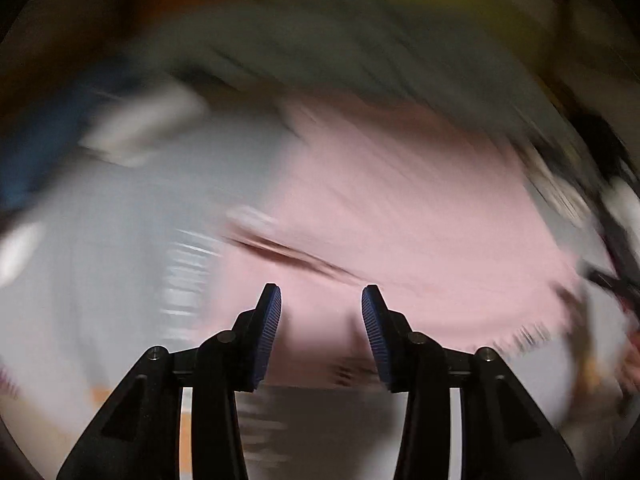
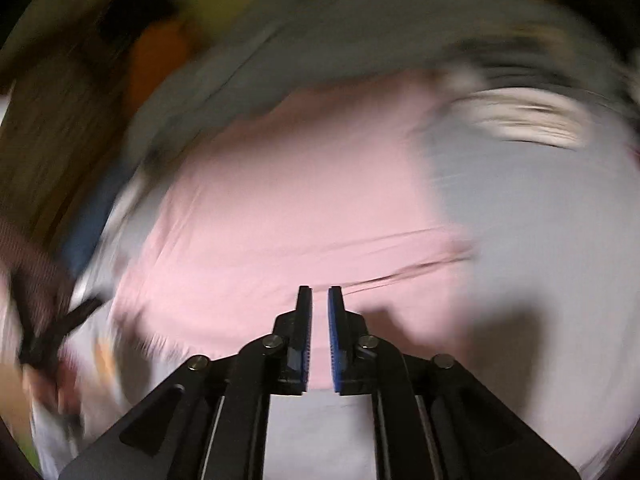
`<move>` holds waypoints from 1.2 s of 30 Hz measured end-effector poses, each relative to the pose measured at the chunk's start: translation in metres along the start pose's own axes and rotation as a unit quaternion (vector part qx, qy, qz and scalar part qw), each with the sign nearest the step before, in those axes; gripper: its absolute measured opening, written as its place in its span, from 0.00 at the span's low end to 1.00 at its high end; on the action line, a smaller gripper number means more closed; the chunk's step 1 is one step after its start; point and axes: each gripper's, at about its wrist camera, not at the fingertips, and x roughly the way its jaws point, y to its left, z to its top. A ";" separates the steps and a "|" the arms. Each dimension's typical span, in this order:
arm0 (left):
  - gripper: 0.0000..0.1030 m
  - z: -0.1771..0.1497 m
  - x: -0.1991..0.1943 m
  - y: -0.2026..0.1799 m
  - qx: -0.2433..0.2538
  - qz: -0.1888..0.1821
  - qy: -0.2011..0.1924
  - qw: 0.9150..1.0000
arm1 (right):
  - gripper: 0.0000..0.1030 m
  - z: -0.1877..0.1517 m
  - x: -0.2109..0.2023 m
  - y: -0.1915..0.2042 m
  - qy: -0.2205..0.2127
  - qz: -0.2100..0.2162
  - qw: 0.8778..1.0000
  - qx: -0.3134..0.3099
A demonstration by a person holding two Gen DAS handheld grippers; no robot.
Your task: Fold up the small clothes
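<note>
- The pink garment lies spread flat just ahead of and beneath both pairs of fingers — probably laid out this way so that an edge can be lifted over for a fold.
- The left gripper has its fingers apart, with only pink cloth showing in the gap beyond them; nothing is pinched, so it looks to have let go and be hanging clear above the garment.
- The right gripper has its fingers nearly together — a narrow slit remains, and no cloth is caught in it as far as the blur allows.
- In the right wrist view the garment fills the space ahead of the fingertips, and a long dark crease runs off to the right of them, likely a folded edge or hem.
- The cloth reads as soft, matte and thin, a smooth knit perhaps, with shallow ripples; its exact cut cannot be made out.
- It rests on a pale grey-lilac sheet, also soft-looking, which spreads left of the left fingers and right of the right ones; whether a bench or a bed lies beneath is unclear.
- The finger pads are blue and finely ribbed, set on black angular arms — the ribbing is there to hold slippery fabric.
- Everything beyond is smeared by motion.
</note>
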 end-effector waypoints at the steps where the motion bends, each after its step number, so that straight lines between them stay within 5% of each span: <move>1: 0.40 0.005 0.019 -0.005 0.008 -0.044 0.037 0.998 | 0.14 0.004 0.012 0.010 0.033 -0.002 0.999 -0.022; 4: 0.39 0.010 0.059 -0.025 0.050 -0.055 0.109 0.991 | 0.15 0.012 0.051 0.027 0.113 -0.018 0.992 -0.056; 9: 0.39 0.033 0.088 -0.043 0.072 -0.011 0.105 0.992 | 0.15 0.022 0.096 0.035 0.142 -0.064 0.985 -0.070; 15: 0.39 0.075 0.101 -0.039 0.058 0.003 0.062 0.996 | 0.15 0.072 0.096 0.026 0.049 -0.094 0.994 -0.031; 18: 0.41 0.091 0.088 -0.028 0.048 0.004 0.007 0.999 | 0.15 0.089 0.081 0.015 -0.008 -0.102 0.994 -0.028; 20: 0.53 0.084 0.078 -0.020 0.051 -0.013 -0.023 0.998 | 0.15 0.089 0.064 0.015 -0.028 -0.098 0.994 -0.030; 22: 0.52 0.074 0.075 -0.015 0.052 -0.028 -0.019 0.998 | 0.15 0.085 0.051 0.012 -0.031 -0.091 0.995 -0.035; 26: 0.52 0.065 0.063 -0.037 0.090 -0.070 -0.010 0.993 | 0.19 0.061 0.060 0.027 0.053 -0.042 0.996 -0.055; 31: 0.53 0.060 0.079 -0.063 0.107 -0.050 0.026 0.993 | 0.20 0.031 0.093 0.052 0.163 0.001 0.983 -0.086; 36: 0.52 0.049 0.102 -0.055 0.078 -0.025 0.051 0.995 | 0.20 0.033 0.097 0.049 0.148 -0.030 0.985 -0.079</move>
